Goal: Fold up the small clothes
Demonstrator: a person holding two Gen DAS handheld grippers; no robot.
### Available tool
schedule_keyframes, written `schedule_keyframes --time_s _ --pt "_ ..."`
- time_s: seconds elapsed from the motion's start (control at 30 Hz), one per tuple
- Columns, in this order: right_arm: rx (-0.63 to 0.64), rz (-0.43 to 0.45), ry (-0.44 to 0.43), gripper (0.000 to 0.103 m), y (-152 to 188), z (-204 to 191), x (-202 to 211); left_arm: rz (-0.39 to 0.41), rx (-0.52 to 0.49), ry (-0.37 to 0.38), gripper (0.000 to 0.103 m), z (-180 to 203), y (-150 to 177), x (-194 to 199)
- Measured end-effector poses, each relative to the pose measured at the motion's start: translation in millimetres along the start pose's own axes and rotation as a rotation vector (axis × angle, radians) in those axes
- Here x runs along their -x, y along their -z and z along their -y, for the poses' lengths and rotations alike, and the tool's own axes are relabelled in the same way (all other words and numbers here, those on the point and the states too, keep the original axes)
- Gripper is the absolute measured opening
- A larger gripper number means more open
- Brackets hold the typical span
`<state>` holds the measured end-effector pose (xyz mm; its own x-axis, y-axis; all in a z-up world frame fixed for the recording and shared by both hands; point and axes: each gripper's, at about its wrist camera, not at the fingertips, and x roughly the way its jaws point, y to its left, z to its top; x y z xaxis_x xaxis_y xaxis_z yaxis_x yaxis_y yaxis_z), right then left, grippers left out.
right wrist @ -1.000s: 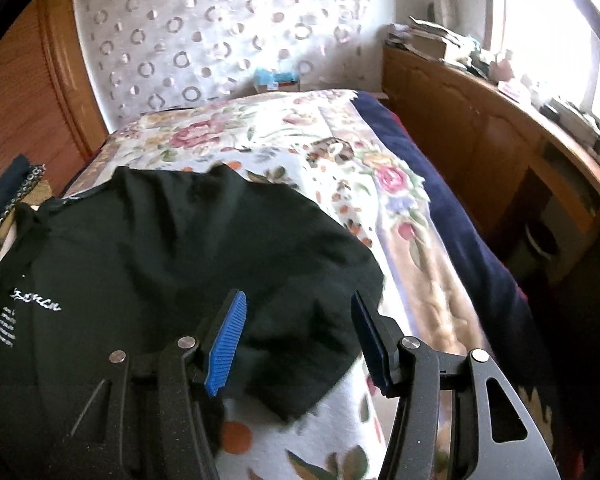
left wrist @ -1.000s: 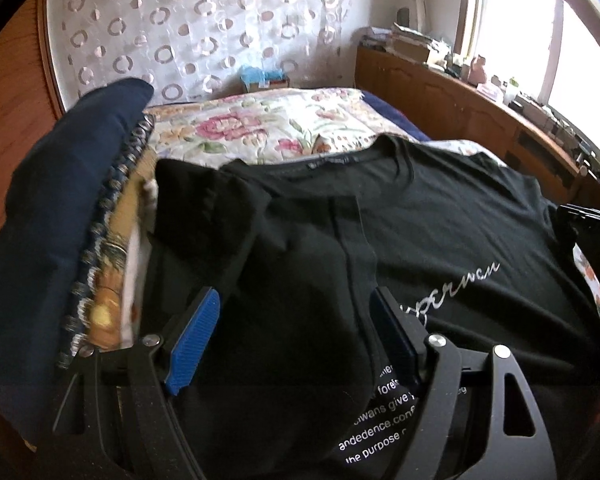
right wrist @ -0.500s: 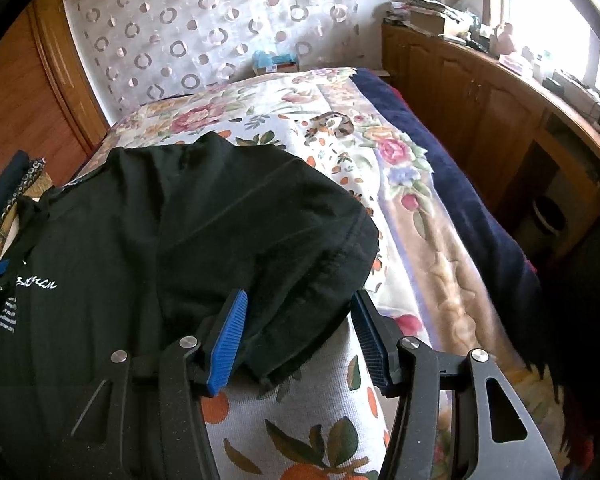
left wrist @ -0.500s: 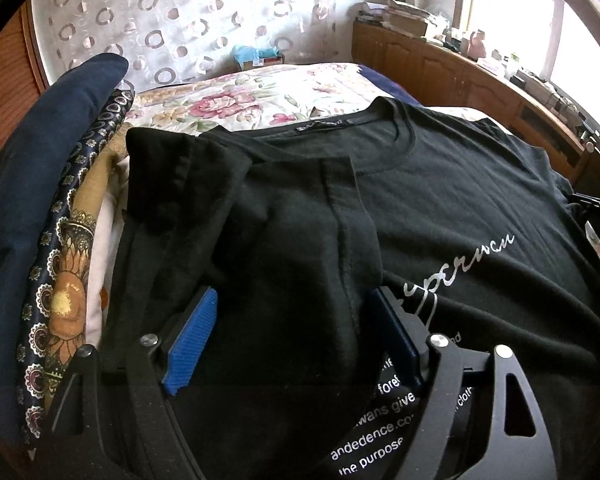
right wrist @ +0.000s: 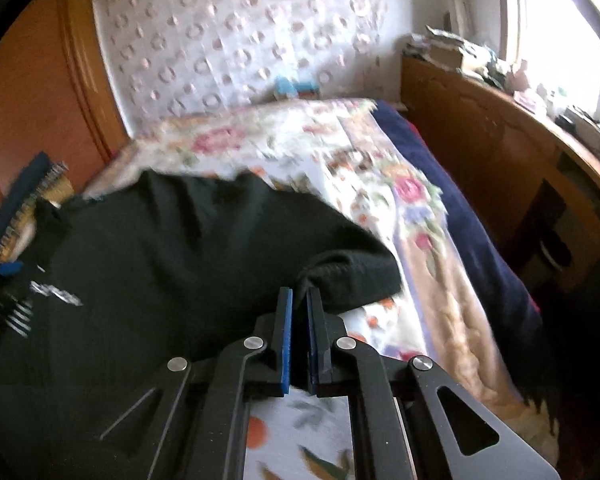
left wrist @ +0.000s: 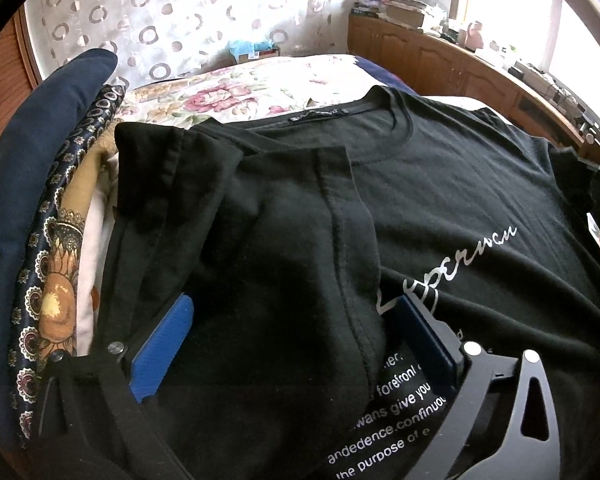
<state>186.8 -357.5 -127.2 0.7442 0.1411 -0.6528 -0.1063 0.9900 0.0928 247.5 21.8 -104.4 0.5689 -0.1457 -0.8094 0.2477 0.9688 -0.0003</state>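
A black T-shirt (left wrist: 440, 184) with white lettering lies face up on the bed, and its left side and sleeve (left wrist: 284, 240) are folded over onto the chest. My left gripper (left wrist: 294, 300) sits low over that folded flap. Its jaws are opening wide, with the fabric lying between the blue pads (left wrist: 160, 348) but not pinched. In the right wrist view the same T-shirt (right wrist: 180, 248) fills the left half. My right gripper (right wrist: 298, 294) is shut on the edge of the shirt's right sleeve (right wrist: 352, 276), which bunches up at the fingertips.
A pile of folded clothes (left wrist: 32, 200), navy on top with patterned fabric under it, lies left of the shirt. The floral bedspread (right wrist: 380, 184) stretches beyond and to the right. A wooden cabinet (right wrist: 500, 160) with clutter on top runs under the window. A blue box (left wrist: 252, 46) sits at the headboard.
The right jaws have closed from half open onto the sleeve edge, bunching it. The left jaws have spread wider over the folded flap. Neither hand has shifted much.
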Motion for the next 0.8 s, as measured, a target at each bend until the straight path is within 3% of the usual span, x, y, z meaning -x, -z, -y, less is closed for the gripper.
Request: schedule_keyframes --time_s 0.17,0.27,0.5,0.6,0.67,0.7,0.8 --pt "0.068 0.039 -0.111 0.006 -10 -37 9 0.000 0.000 0.001 0.102 0 0 0" --pt "0.097 -0.015 -0.197 0.006 -4 -60 -3 0.000 0.000 0.001 0.102 0 0 0" --pt "0.095 -0.104 -0.203 0.007 11 -70 -33 0.005 0.000 -0.005 0.102 -1 0 1" --pt "0.075 -0.118 -0.210 0.018 9 -70 -34 0.032 0.006 -0.005 0.102 -3 0 6" --pt "0.075 -0.112 -0.197 0.033 5 -67 -31 0.054 0.014 -0.002 0.102 -4 -1 13" --pt "0.078 -0.105 -0.188 0.047 -1 -69 -29 0.064 0.020 -0.001 0.102 -4 -1 17" --pt "0.072 -0.067 -0.155 0.049 -8 -67 -19 0.096 0.031 0.009 0.102 -1 -3 30"
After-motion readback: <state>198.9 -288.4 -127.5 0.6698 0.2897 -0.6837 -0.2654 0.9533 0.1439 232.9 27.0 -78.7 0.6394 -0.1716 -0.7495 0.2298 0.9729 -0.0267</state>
